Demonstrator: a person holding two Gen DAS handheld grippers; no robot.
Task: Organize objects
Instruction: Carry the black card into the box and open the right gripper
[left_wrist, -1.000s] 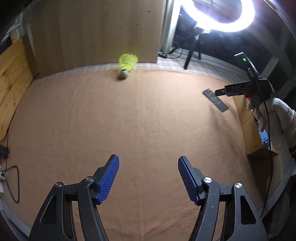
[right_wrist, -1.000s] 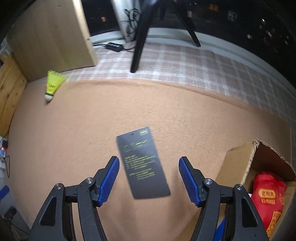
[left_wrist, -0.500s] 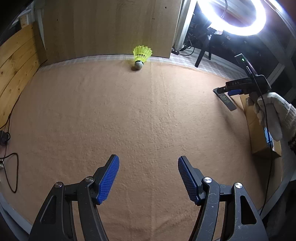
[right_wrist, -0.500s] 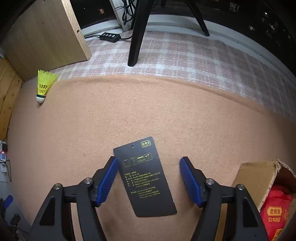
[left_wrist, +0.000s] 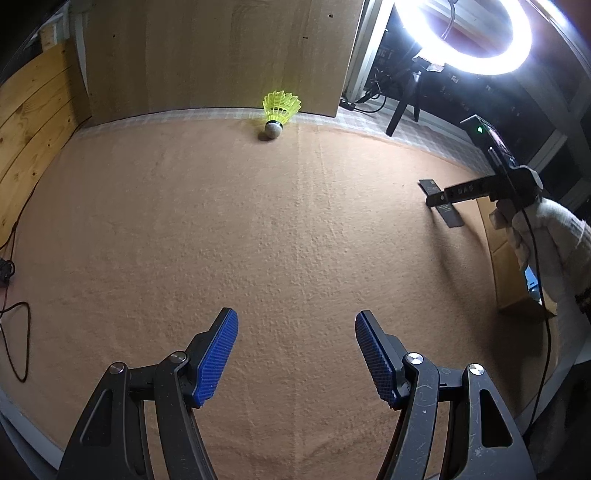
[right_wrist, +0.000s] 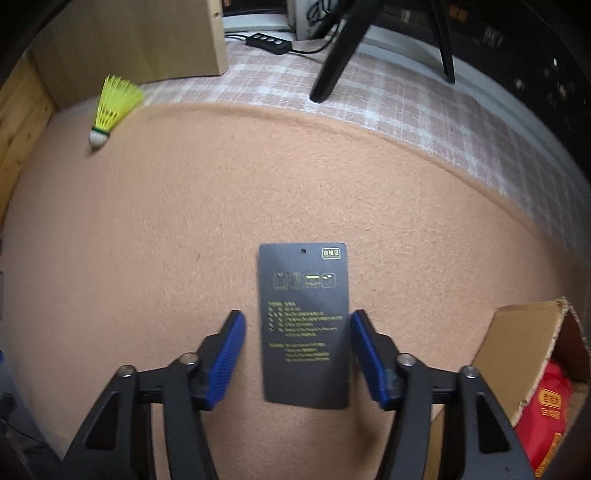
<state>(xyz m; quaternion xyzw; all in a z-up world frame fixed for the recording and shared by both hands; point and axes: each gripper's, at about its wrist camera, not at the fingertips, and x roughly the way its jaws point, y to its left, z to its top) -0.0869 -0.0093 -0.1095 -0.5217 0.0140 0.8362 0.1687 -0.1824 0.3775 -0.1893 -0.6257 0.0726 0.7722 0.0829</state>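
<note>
A dark card with yellow print lies flat on the tan felt mat. My right gripper is open, its blue pads on either side of the card's near half, the right pad close to its edge. In the left wrist view the card lies at the right under the right gripper. A yellow shuttlecock stands at the mat's far edge; it also shows in the right wrist view. My left gripper is open and empty above the mat's near part.
An open cardboard box holding a red packet stands at the mat's right edge. A wooden panel rises behind the shuttlecock. A ring light on a tripod stands on checked cloth beyond the mat. Cables lie at left.
My right gripper has moved in and squared up over the card, which now lies straight between the pads. My left gripper has swung slightly, so the shuttlecock sits nearer the centre.
</note>
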